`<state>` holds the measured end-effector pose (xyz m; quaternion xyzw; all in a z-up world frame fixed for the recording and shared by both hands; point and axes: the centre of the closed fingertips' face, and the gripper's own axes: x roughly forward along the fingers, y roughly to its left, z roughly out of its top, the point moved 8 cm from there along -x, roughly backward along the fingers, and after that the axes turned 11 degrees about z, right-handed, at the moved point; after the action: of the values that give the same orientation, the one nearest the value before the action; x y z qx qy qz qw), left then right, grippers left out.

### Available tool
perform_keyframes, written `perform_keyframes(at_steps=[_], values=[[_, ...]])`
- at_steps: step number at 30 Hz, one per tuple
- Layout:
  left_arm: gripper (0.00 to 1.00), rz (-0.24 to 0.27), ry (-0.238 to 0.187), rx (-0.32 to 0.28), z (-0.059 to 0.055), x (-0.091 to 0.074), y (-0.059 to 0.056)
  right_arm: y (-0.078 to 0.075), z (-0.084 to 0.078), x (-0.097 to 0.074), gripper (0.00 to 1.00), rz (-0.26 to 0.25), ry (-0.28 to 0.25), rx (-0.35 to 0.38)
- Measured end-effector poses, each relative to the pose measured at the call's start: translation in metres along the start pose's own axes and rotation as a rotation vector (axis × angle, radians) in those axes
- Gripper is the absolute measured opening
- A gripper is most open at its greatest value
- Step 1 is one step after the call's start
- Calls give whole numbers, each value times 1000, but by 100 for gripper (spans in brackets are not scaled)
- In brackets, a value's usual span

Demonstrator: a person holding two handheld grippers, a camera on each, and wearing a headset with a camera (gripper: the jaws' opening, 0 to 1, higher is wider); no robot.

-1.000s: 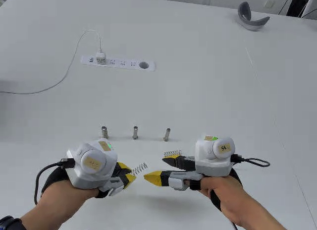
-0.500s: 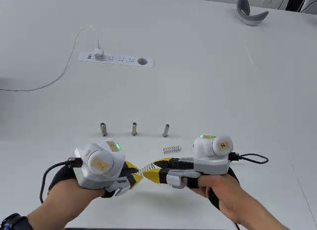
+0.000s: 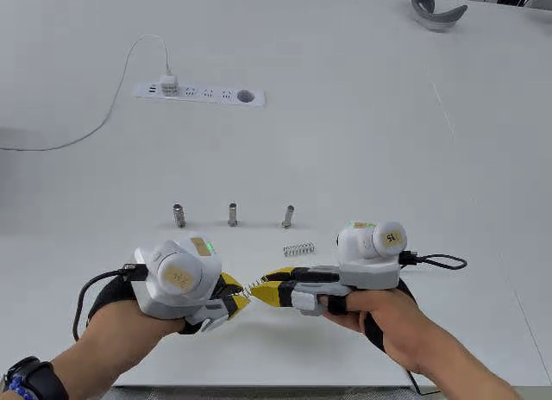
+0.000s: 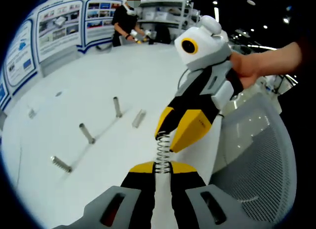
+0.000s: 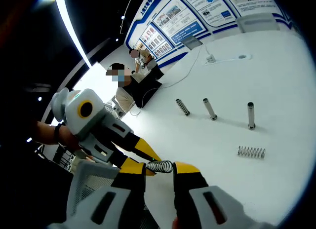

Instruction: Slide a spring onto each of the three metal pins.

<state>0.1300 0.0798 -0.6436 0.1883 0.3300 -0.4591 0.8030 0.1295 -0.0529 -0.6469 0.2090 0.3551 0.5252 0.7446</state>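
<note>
The left gripper [image 4: 162,168] is clamped on one end of a small coiled steel spring [image 4: 161,149]. The right gripper [image 5: 159,170] has its jaws flanking the spring's free end, though I cannot tell whether they pinch it. Three short upright metal pins [image 3: 232,214] stand beyond both grippers.

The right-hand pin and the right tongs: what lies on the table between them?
A loose spring lies flat on the table between that pin and the right tongs, apart from both; the head view shows it.
</note>
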Motion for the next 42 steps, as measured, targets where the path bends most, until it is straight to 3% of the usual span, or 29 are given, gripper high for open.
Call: perform_keyframes(at_steps=[10,22,42], values=[[10,1,-6,9,1,0,-1,6,5,3,22,27,33,-26],[10,-12,-31,17,6,0,-6,8,6,4,19,24,90,-52],[10,-20,-40,26,5,-2,-8,11,8,5,12,33,116,-69]])
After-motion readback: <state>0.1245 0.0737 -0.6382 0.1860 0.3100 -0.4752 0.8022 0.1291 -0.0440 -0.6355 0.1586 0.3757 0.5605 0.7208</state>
